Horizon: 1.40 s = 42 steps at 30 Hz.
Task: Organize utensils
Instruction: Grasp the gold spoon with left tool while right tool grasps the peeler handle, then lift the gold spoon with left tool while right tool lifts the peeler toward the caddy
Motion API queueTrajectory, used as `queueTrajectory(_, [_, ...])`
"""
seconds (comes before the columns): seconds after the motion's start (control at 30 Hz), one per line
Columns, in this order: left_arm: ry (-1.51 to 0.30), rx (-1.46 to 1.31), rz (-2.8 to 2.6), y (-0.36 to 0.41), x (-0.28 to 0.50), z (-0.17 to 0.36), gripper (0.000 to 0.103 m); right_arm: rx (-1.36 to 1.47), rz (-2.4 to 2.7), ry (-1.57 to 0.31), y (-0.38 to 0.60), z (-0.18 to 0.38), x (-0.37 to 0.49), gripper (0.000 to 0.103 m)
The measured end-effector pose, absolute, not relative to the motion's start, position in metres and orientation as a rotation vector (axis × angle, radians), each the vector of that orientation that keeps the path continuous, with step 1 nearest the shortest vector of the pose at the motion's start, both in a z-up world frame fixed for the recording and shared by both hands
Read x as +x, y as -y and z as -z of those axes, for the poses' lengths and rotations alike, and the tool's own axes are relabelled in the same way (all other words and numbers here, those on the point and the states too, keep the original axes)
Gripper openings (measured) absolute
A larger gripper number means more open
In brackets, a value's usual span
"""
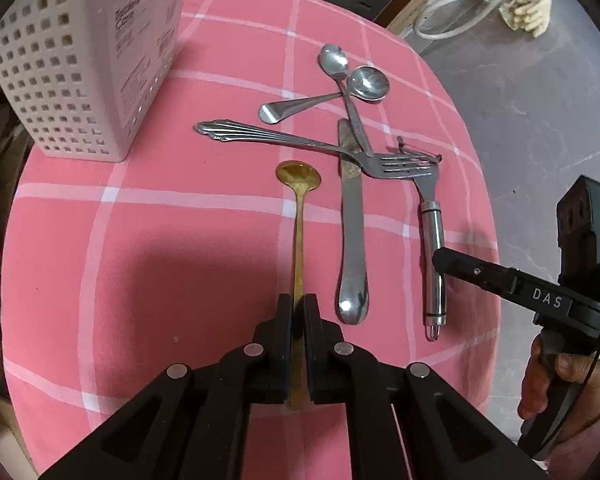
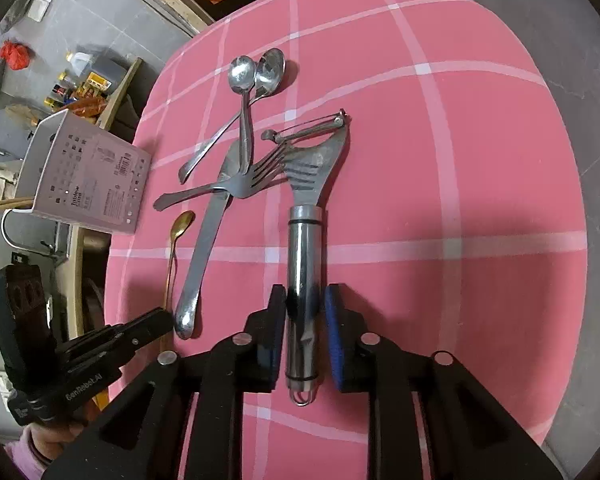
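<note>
- Pinching the gold spoon point(image 1: 299, 236) by its handle, my left claw point(image 1: 298, 312) has its pads pressed together on the thin stem; the spoon lies on the pink checked cloth point(image 1: 140, 240) with its bowl pointing away from me.
- In the left wrist view, right of the gold spoon lies a table knife point(image 1: 352, 240), its rounded handle end near me, and right of that the steel peeler point(image 1: 432, 236).
- A fork point(image 1: 300, 142) lies crosswise over the knife's far end, tines resting on the peeler's head; two silver spoons point(image 1: 352, 76) lie crossed beyond it.
- The white perforated basket point(image 1: 80, 60) stands far left on the cloth, well apart from the cutlery.
- My right claw point(image 1: 440, 260) comes in from the right, its tip at the peeler's handle, with my hand point(image 1: 556, 380) on the grip.
- In the right wrist view, my right claw point(image 2: 306, 308) straddles the peeler point(image 2: 304, 280) handle; the left pad touches it, but a sliver of cloth shows by the blue right pad point(image 2: 334, 320), so I cannot tell whether it truly pinches.
- Here the knife point(image 2: 204, 240) and gold spoon point(image 2: 178, 232) lie to the left, the fork point(image 2: 228, 190) across them farther off, and the basket point(image 2: 88, 176) at the far left edge.
- My left claw point(image 2: 156, 320) shows low on the left, at the gold spoon's handle.
</note>
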<state>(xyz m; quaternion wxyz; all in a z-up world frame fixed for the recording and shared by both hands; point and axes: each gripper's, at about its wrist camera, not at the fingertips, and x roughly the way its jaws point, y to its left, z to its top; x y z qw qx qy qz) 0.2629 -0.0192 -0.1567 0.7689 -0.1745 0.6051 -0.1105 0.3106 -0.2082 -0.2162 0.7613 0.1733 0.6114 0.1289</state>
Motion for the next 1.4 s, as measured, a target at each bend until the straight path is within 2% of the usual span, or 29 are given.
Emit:
queueTrajectory(0.13, [-1.324, -0.384, 0.236, 0.017, 0.272, 0.156, 0.007, 0.334, -0.290, -1.295, 0.210, 0.208, 0.320, 0.029])
queueTrajectory(0.5, [-1.348, -0.377, 0.251, 0.013, 0.311, 0.158, 0.009, 0.227, -0.311, -1.329, 0.204, 0.209, 0.362, 0.029])
queueTrajectory(0.8, [-1.394, -0.325, 0.315, 0.025, 0.331, 0.162, 0.008, 0.127, -0.296, -1.336, 0.194, 0.206, 0.365, 0.027])
queueTrajectory(0.87, [-1.403, -0.313, 0.334, 0.027, 0.335, 0.162, 0.008, 0.141, -0.295, -1.330, 0.199, 0.205, 0.364, 0.020])
queueTrajectory(0.97, [-1.406, -0.311, 0.350, 0.028, 0.338, 0.164, 0.005, 0.239, -0.296, -1.328, 0.215, 0.207, 0.363, 0.016])
queueTrajectory(1.23, [-1.321, -0.395, 0.418, 0.022, 0.311, 0.152, 0.004, 0.460, -0.315, -1.296, 0.251, 0.204, 0.331, 0.016])
queueTrajectory(1.4, [-1.244, -0.367, 0.449, 0.026, 0.281, 0.139, 0.004, 0.503, -0.308, -1.248, 0.267, 0.202, 0.302, 0.016])
